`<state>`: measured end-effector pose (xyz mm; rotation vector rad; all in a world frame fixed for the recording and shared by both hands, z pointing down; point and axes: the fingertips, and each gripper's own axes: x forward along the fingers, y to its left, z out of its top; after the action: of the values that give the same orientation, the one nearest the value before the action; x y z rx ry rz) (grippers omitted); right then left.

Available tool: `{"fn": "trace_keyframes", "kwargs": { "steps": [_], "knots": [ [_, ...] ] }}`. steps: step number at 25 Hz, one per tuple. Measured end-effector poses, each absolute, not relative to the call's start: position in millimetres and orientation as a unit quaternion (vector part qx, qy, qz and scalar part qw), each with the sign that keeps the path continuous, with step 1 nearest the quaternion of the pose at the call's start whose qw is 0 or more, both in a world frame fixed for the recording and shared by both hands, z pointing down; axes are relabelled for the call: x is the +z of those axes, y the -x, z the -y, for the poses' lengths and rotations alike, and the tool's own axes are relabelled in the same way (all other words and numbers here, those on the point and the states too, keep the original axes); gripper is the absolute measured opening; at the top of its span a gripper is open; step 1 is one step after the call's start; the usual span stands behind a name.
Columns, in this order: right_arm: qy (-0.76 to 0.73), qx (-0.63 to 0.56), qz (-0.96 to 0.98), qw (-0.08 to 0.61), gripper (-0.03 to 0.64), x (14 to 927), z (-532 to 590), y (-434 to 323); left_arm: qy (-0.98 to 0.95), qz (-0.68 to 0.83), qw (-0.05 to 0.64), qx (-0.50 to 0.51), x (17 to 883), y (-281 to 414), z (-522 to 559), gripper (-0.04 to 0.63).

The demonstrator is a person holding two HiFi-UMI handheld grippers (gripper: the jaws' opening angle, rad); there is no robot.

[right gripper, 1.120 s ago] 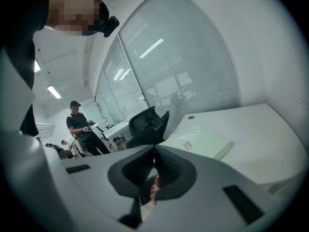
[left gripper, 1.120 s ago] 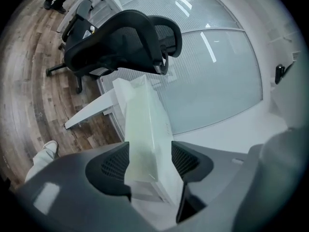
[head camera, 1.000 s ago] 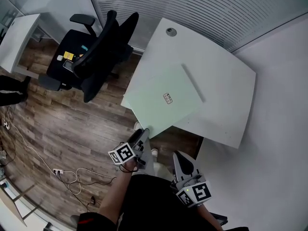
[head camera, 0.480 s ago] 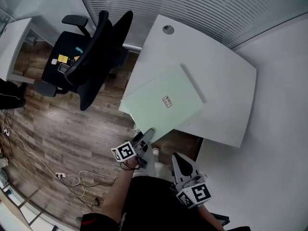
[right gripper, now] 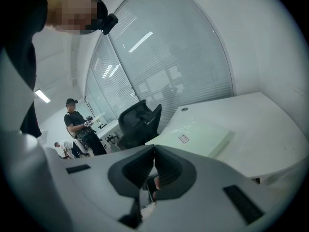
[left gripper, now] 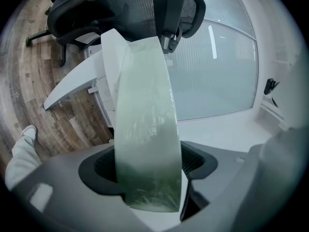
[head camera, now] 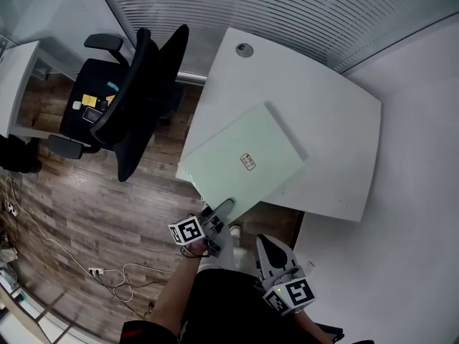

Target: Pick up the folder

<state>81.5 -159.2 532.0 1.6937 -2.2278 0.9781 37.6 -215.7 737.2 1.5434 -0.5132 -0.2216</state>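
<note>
The pale green folder [head camera: 244, 160] lies on the white desk [head camera: 323, 113], its near corner overhanging the desk's front-left edge. My left gripper [head camera: 221, 210] reaches up to that corner. In the left gripper view the folder [left gripper: 147, 129] runs edge-on between the pads of the left gripper [left gripper: 149, 178]; its jaws have just been opening and stand wide, with a dark gap beside the folder on the right. My right gripper [head camera: 264, 244] hangs lower, close to my body, shut and empty. In the right gripper view the right gripper [right gripper: 153, 166] points toward the folder [right gripper: 193, 137].
A black office chair [head camera: 136, 99] stands left of the desk, small items on its seat. Cables [head camera: 107, 271] trail over the wooden floor. Another white desk [head camera: 14, 70] sits at far left. People [right gripper: 77, 122] stand in the background. A white wall runs along the right.
The left gripper's jaws have spread wider around the folder's corner and the hand has sunk a little. The folder now lies flatter on the desk. The right gripper has dropped slightly.
</note>
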Motion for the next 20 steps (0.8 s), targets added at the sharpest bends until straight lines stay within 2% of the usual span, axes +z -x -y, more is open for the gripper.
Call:
{"fn": "trace_keyframes", "kwargs": {
  "steps": [20],
  "knots": [
    [-0.583,0.342,0.732,0.084,-0.002,539,159,-84,-0.676,0.212,0.698,-0.106,740,-49,221,0.325]
  ]
}}
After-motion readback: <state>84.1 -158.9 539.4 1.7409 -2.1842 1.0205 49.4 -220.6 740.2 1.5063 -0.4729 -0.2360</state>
